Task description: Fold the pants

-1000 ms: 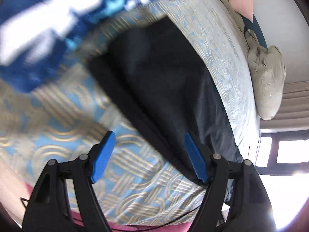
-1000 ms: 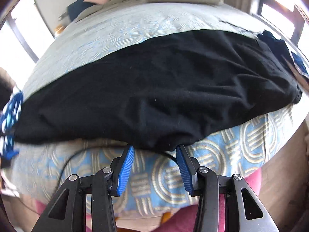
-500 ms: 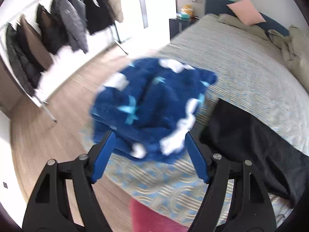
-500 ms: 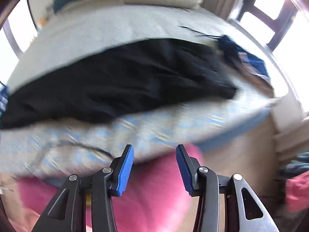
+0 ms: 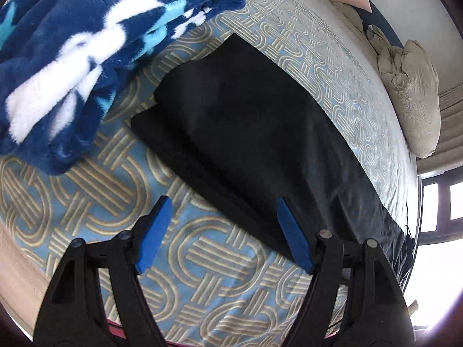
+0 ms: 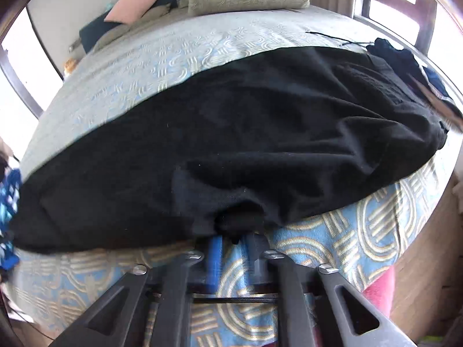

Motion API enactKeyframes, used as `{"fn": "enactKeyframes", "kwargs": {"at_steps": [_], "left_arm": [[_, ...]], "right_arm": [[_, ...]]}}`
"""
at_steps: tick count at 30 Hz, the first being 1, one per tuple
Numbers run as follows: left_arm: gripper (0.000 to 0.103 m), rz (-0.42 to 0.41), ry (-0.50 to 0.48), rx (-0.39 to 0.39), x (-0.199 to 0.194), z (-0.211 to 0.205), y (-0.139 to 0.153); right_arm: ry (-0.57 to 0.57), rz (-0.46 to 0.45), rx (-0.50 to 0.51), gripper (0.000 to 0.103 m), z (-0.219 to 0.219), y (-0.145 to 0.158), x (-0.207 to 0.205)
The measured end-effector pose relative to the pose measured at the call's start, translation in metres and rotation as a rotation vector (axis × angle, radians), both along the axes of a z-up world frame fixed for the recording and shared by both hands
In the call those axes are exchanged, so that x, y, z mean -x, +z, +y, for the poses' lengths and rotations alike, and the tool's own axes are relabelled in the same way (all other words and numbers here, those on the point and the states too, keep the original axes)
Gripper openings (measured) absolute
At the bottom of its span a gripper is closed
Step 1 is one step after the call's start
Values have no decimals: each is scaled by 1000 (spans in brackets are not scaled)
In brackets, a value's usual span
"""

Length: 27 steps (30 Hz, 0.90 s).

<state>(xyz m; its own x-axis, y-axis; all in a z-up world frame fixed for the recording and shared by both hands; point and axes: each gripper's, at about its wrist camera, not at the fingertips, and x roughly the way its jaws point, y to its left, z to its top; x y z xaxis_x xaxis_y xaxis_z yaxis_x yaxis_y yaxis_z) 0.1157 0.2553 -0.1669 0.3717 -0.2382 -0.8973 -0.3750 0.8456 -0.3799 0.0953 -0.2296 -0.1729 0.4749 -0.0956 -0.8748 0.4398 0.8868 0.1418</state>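
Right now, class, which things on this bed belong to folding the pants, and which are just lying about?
Belongs to the job:
long black pants
right gripper, shut on their near edge
left gripper, open

Lying about:
fluffy blue-and-white blanket
beige patterned pillow
pink cushion

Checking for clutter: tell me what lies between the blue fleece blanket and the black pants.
Only bare patterned bedspread separates blanket and pants, in the left wrist view.

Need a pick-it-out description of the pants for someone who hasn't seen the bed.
Start from the bed with its blue-and-gold patterned cover. Along its near edge lies one long, flat garment: the pants, whose near hem the right gripper pinches. They are plain black, unlike the fluffy blue-and-white blanket beside them.
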Motion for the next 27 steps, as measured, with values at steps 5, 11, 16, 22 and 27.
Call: {"fn": "enactKeyframes", "kwargs": {"at_steps": [5, 11, 16, 22, 27], "left_arm": [[75, -15, 9, -14, 5, 5, 4], [75, 15, 59, -14, 7, 23, -7], [75, 10, 47, -5, 13, 20, -8], [75, 13, 49, 2, 17, 22, -7], [75, 13, 49, 4, 13, 22, -7]], "right_arm": [[72, -6, 63, 4, 6, 30, 27], [15, 63, 24, 4, -10, 23, 55], [147, 102, 59, 31, 15, 8, 39], [58, 29, -81, 54, 11, 2, 18], [-52, -43, -199, 3, -10, 7, 7]]}}
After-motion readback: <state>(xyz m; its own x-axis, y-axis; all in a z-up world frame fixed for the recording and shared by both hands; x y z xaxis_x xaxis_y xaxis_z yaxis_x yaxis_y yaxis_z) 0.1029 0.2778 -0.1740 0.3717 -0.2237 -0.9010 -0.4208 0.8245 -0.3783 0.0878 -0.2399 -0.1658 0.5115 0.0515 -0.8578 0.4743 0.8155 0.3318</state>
